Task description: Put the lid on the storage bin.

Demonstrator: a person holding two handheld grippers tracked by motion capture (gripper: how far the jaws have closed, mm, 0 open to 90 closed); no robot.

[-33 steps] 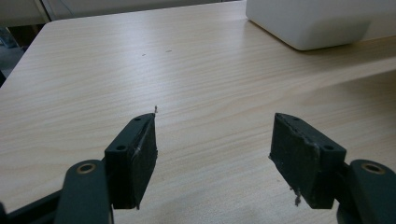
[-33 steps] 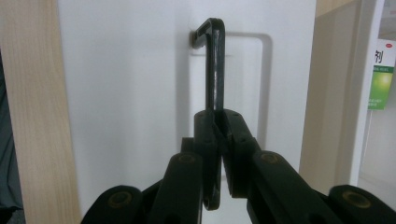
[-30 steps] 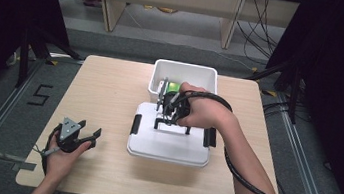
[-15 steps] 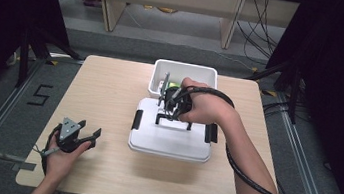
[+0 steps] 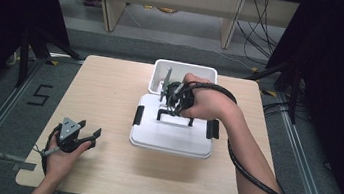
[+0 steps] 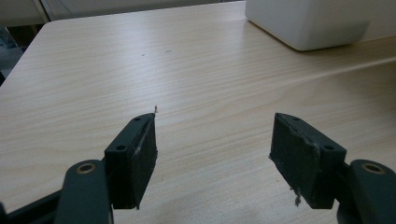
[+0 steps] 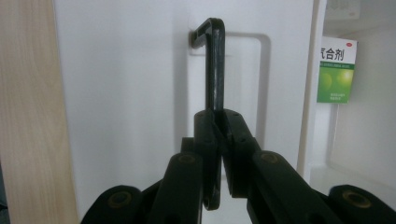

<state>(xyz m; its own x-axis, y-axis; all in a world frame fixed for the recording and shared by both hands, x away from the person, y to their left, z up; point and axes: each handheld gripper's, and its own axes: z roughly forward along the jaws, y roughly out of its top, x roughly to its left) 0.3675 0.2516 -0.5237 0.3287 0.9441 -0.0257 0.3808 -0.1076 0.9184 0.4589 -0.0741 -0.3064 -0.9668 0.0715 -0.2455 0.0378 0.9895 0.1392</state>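
A white lid point(image 5: 169, 137) with a black handle point(image 5: 175, 117) and black side clips lies in the middle of the table, its far edge against an open white bin point(image 5: 186, 68). My right gripper point(image 5: 172, 99) is shut on the handle point(image 7: 215, 60), which rises between its jaws over the lid point(image 7: 121, 93). A green and white box point(image 7: 337, 70) stands inside the bin. My left gripper point(image 5: 90, 136) rests near the table's front left corner, open, with nothing but bare wood between its jaws point(image 6: 212, 140).
The wooden table point(image 5: 110, 94) is bare to the left of the lid. A white rounded corner point(image 6: 308, 23) shows at the far right of the left gripper view. Cables and shelf legs stand beyond the table's far edge.
The right hand and the lid it holds have shifted a little toward the bin. The left hand has stayed still.
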